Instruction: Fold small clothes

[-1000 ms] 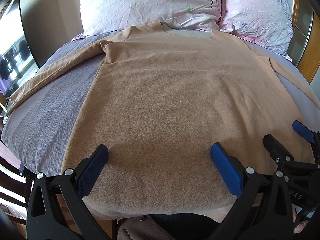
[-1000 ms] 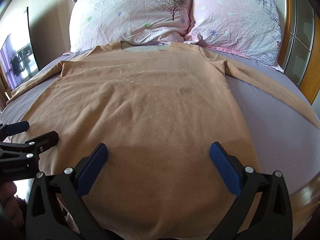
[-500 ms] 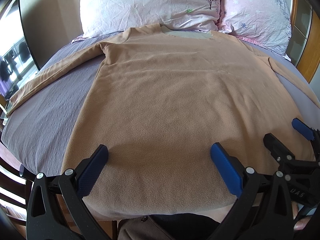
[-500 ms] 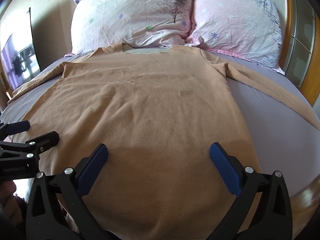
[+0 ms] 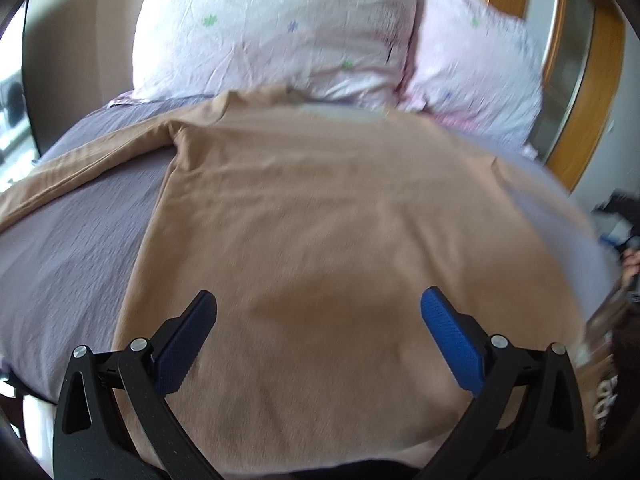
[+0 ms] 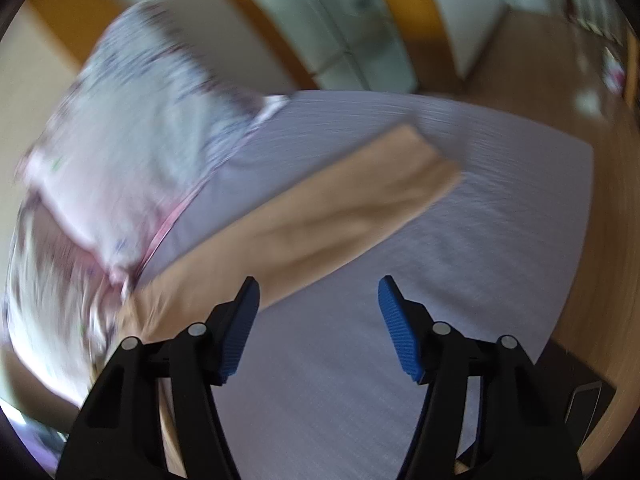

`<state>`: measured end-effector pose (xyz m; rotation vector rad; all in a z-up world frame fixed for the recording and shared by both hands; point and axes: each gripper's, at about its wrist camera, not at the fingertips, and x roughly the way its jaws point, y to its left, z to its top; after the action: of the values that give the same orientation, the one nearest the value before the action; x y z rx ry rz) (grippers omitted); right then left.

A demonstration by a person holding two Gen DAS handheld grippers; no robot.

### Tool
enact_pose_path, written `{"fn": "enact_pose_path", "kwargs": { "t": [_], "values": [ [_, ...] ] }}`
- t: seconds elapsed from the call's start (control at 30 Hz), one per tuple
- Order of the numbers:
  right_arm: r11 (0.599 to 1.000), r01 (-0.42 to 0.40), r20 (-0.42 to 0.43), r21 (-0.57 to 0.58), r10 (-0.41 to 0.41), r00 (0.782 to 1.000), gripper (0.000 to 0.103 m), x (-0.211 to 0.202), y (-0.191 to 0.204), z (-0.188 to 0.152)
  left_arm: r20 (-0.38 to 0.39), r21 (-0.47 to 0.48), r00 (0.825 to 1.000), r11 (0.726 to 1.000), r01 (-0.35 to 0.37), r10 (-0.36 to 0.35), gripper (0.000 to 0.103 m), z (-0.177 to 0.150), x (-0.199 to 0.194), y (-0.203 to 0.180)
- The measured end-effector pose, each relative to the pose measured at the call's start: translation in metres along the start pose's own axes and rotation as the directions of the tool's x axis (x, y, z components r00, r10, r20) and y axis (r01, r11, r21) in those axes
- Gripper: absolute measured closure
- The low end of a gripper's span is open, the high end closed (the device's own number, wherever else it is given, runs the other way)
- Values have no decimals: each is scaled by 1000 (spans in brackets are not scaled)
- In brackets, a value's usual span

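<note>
A tan long-sleeved shirt (image 5: 320,216) lies spread flat on the grey bed sheet (image 5: 72,248), collar toward the pillows. My left gripper (image 5: 318,312) is open and empty, hovering above the shirt's lower hem. In the blurred right wrist view, the shirt's right sleeve (image 6: 340,204) stretches across the sheet (image 6: 460,260) toward the bed's edge. My right gripper (image 6: 318,300) is open and empty, just in front of that sleeve near the armpit end. The right gripper is not seen in the left wrist view.
Two floral pillows (image 5: 280,28) lean at the head of the bed; one also shows in the right wrist view (image 6: 132,152). A wooden frame with glass (image 5: 580,80) stands at right. Wooden floor (image 6: 600,240) lies beyond the bed's right edge.
My right gripper has swung fast to the right, from over the shirt's hem to the right sleeve. My left gripper has shifted forward and slightly right over the shirt. Both stay open.
</note>
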<state>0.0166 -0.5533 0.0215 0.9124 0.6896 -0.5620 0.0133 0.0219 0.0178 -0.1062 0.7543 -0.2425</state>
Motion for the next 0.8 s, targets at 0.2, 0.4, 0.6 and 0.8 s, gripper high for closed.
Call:
{"fn": "enact_pose_path", "kwargs": {
  "t": [0.2, 0.4, 0.6, 0.8],
  "values": [
    [988, -15, -26, 152, 19, 999, 50, 34, -22, 22, 160, -83, 963, 969, 232, -216, 1, 24, -7, 26],
    [983, -1, 35, 182, -5, 999, 66, 47, -22, 31, 223, -138, 942, 948, 287, -253, 1, 38, -6, 55],
    [988, -7, 54, 156, -2, 999, 98, 42, -12, 40, 328, -245, 892, 884, 399, -312, 1, 34, -14, 106],
    [874, -338, 44, -350, 376, 925, 98, -18, 172, -27, 322, -353, 918, 870, 344, -232, 1, 37, -19, 149]
  ]
}}
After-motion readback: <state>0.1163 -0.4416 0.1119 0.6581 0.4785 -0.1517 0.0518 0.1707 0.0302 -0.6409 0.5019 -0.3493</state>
